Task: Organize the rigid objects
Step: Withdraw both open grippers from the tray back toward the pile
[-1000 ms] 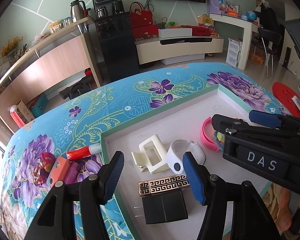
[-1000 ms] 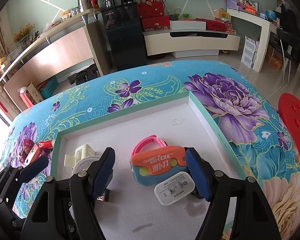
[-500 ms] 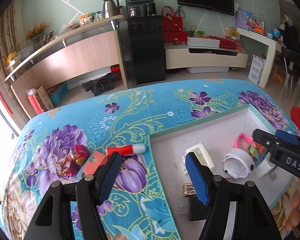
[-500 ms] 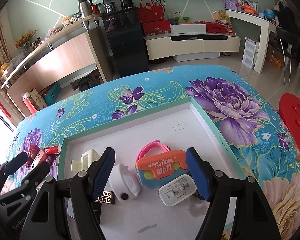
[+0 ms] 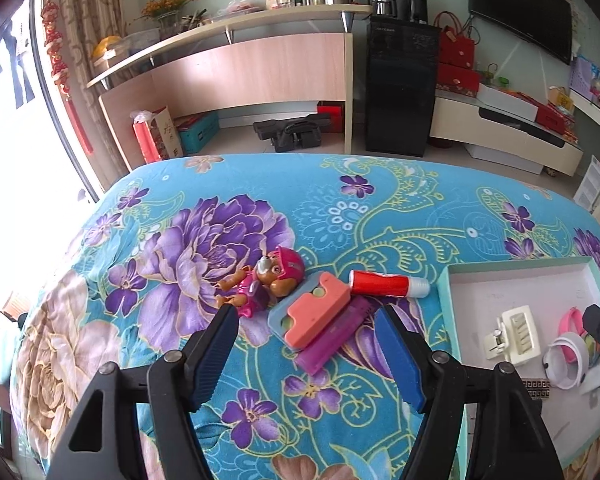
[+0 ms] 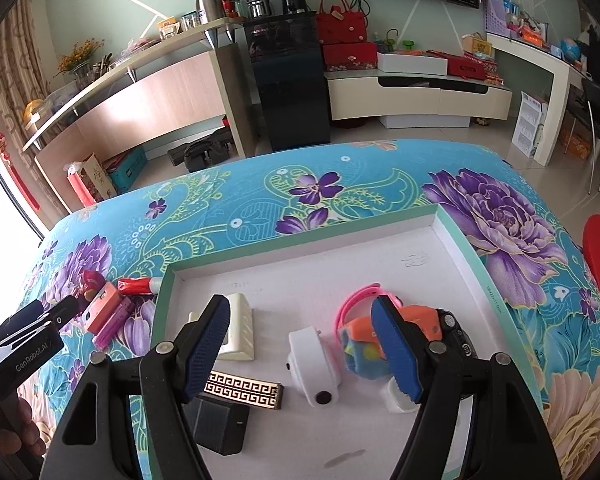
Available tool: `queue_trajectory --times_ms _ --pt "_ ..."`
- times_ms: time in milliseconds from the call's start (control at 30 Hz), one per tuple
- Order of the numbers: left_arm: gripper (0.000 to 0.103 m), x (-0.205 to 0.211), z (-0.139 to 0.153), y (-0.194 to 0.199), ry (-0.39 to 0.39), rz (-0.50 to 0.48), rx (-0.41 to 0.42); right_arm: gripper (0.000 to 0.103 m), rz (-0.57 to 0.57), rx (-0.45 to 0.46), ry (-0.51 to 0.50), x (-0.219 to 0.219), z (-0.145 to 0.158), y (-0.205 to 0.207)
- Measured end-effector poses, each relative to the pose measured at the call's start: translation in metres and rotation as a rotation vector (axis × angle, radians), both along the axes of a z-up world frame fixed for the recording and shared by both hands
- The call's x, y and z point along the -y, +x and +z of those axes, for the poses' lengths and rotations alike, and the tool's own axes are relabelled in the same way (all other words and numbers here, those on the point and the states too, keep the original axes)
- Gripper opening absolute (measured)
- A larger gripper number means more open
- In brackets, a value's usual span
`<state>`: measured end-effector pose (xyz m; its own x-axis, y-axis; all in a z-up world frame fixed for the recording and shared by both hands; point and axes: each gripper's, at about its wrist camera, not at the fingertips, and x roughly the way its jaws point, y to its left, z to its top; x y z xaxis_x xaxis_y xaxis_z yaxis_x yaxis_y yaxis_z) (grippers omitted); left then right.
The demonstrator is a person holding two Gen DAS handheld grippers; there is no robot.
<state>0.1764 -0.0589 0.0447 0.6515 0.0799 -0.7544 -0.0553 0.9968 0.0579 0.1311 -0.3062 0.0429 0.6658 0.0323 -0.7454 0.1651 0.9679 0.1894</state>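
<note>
The orange cutter (image 5: 315, 312) lies centre frame in the left view on a purple block (image 5: 332, 336) on the bench (image 5: 340, 216), outside the tray (image 5: 444, 280); it looks light, stiff plastic — probably best pinched across its flat sides. The left gripper (image 5: 306, 354) has swung from over the tray to above it, fingers just widening, empty; the right gripper (image 6: 300, 346) hangs released over the tray — nothing held.

From my right wrist view I can read "GenRobot.AI" in pale letters along the black body of the left tongs (image 6: 56, 312). The small print on the tray's (image 6: 485, 272) right rim is beyond me. Nothing else is readable.
</note>
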Motion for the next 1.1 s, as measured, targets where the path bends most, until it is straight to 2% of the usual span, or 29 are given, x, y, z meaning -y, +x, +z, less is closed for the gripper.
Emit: queue_trajectory --times_ms 200,267,333,800,933,1100 --pt "0.085 -0.016 -0.003 0.002 -0.001 0.068 -0.008 0.074 0.068 -0.001 0.010 -0.029 -0.001 0.010" --pt "0.091 -0.023 -0.003 0.003 -0.004 0.093 -0.004 0.075 0.088 -0.006 0.016 -0.039 -0.003 0.014" --pt "0.103 -0.031 -0.002 0.003 -0.005 0.120 0.003 0.079 0.104 -0.008 0.016 -0.049 -0.005 0.018" --pt "0.103 -0.087 -0.005 0.000 -0.022 0.298 0.021 0.081 0.201 0.001 0.066 -0.104 -0.013 0.040" --pt "0.103 -0.097 -0.007 0.000 -0.035 0.319 0.017 0.081 0.217 -0.006 0.068 -0.114 -0.017 0.046" --pt "0.103 -0.098 -0.013 0.007 -0.046 0.283 -0.014 0.081 0.223 -0.015 0.074 -0.118 -0.023 0.051"
